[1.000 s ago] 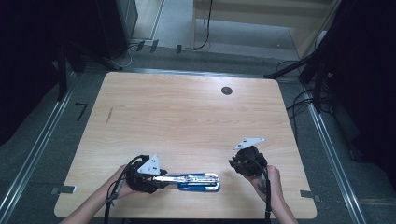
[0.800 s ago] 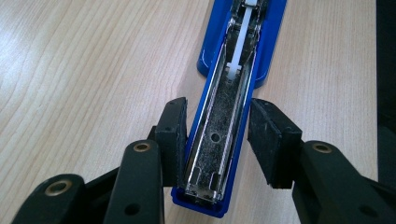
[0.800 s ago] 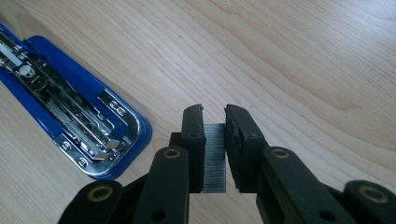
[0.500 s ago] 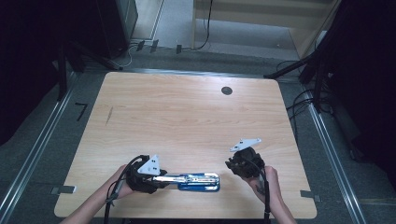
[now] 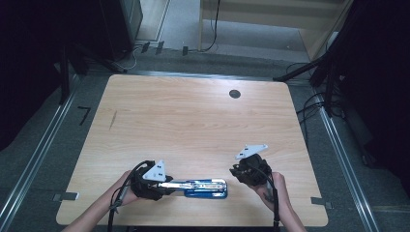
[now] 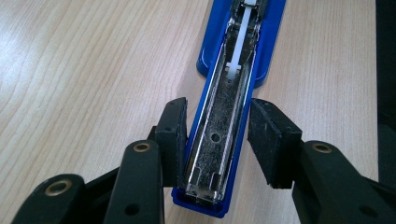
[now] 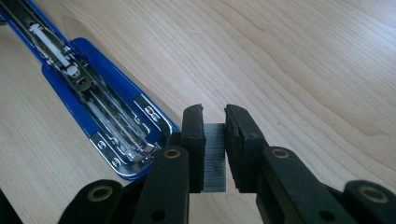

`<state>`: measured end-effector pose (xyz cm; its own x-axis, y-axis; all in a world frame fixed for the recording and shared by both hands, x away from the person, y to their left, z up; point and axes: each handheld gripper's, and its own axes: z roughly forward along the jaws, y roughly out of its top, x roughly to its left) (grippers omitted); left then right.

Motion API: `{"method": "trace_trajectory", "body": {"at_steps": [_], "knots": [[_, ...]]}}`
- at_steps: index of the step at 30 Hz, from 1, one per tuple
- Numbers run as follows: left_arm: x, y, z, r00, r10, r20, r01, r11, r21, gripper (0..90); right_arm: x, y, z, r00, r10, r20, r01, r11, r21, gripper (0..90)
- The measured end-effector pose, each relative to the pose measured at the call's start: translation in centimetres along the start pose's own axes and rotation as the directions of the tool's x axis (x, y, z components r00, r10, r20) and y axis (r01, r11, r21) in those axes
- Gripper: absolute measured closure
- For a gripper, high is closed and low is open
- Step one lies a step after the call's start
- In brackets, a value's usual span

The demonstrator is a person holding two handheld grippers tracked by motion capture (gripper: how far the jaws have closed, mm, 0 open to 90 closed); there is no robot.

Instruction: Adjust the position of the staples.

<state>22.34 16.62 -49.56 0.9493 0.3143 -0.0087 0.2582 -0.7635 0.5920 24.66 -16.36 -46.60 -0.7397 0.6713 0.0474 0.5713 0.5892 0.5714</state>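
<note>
The blue stapler (image 5: 205, 187) lies open near the front edge of the table (image 5: 193, 121), with its long axis from 9 to 3 o'clock. The left gripper (image 5: 167, 185) holds its 9 o'clock end, jaws half-wide against the sides. The right gripper (image 7: 215, 135), jaws narrow, pinches 1 strip of staples (image 7: 215, 158). In the right gripper view, the stapler (image 7: 93, 112) lies at 10 o'clock from these jaws, so this hand is nearer to its open channel.

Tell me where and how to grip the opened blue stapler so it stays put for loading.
Grip the stapler across the long blue side walls at the end nearest the left gripper, coming in along its length. It lies flat on the table with the metal staple channel facing up, so side pads leave that channel free. The right gripper holds the staple strip.
</note>
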Motion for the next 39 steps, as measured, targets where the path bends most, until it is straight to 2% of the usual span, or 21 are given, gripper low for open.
{"method": "trace_trajectory", "body": {"at_steps": [6, 7, 11, 12, 15, 23, 27, 29, 30, 31, 37, 39], "knots": [[0.0, 0.1, 0.0, 1.0000, 0.001, 0.002, -0.001, 1.0000, 0.005, 58.6, 0.3, 0.0, -0.2, 0.9999, -0.010, -0.014, 0.010, 1.000, -0.006, 79.6], [0.0, 0.1, 0.0, 1.0000, 0.001, 0.002, -0.001, 1.0000, 0.006, 58.5, 0.2, 0.1, -0.2, 0.9995, -0.025, -0.017, 0.025, 1.000, -0.014, 79.6], [0.0, 0.1, 0.0, 1.0000, -0.001, 0.001, 0.001, 1.0000, 0.005, 58.5, 0.5, 0.2, -0.3, 0.9987, -0.035, -0.036, 0.034, 0.999, -0.018, 79.6], [0.0, 0.1, 0.0, 1.0000, -0.002, 0.002, 0.002, 1.0000, 0.005, 58.5, 0.5, 0.4, -0.3, 0.9977, -0.052, -0.045, 0.050, 0.998, -0.025, 79.6], [0.0, 0.1, 0.0, 1.0000, -0.001, -0.001, 0.001, 1.0000, 0.006, 58.4, 0.8, 0.5, -0.3, 0.9970, -0.057, -0.053, 0.055, 0.998, -0.027, 79.6], [0.0, 0.1, 0.0, 1.0000, -0.003, -0.003, 0.003, 1.0000, 0.006, 58.3, 1.7, 1.1, -0.2, 0.9903, -0.112, -0.082, 0.109, 0.993, -0.046, 79.6], [0.0, 0.1, 0.0, 1.0000, -0.002, -0.001, 0.002, 1.0000, 0.007, 58.3, 2.2, 1.4, 0.0, 0.9848, -0.137, -0.107, 0.132, 0.990, -0.048, 79.6], [0.0, 0.1, 0.0, 1.0000, -0.002, 0.001, 0.002, 1.0000, 0.008, 58.3, 2.6, 1.5, 0.2, 0.9797, -0.157, -0.125, 0.151, 0.987, -0.053, 79.6], [0.0, 0.1, 0.1, 1.0000, -0.002, 0.002, 0.002, 1.0000, 0.005, 58.3, 2.9, 1.7, 0.4, 0.9741, -0.179, -0.138, 0.172, 0.983, -0.057, 79.6], [0.0, 0.1, 0.1, 1.0000, -0.002, 0.002, 0.002, 1.0000, 0.005, 58.3, 2.9, 1.7, 0.4, 0.9741, -0.179, -0.138, 0.172, 0.983, -0.057, 79.6], [0.0, 0.1, 0.1, 1.0000, -0.001, 0.002, 0.001, 1.0000, 0.005, 58.2, 3.4, 1.9, 1.6, 0.9553, -0.236, -0.178, 0.231, 0.972, -0.051, 79.6], [0.0, 0.1, 0.1, 1.0000, -0.002, 0.002, 0.002, 1.0000, 0.004, 58.2, 3.4, 1.9, 1.7, 0.9533, -0.242, -0.181, 0.237, 0.970, -0.051, 79.6]]}}
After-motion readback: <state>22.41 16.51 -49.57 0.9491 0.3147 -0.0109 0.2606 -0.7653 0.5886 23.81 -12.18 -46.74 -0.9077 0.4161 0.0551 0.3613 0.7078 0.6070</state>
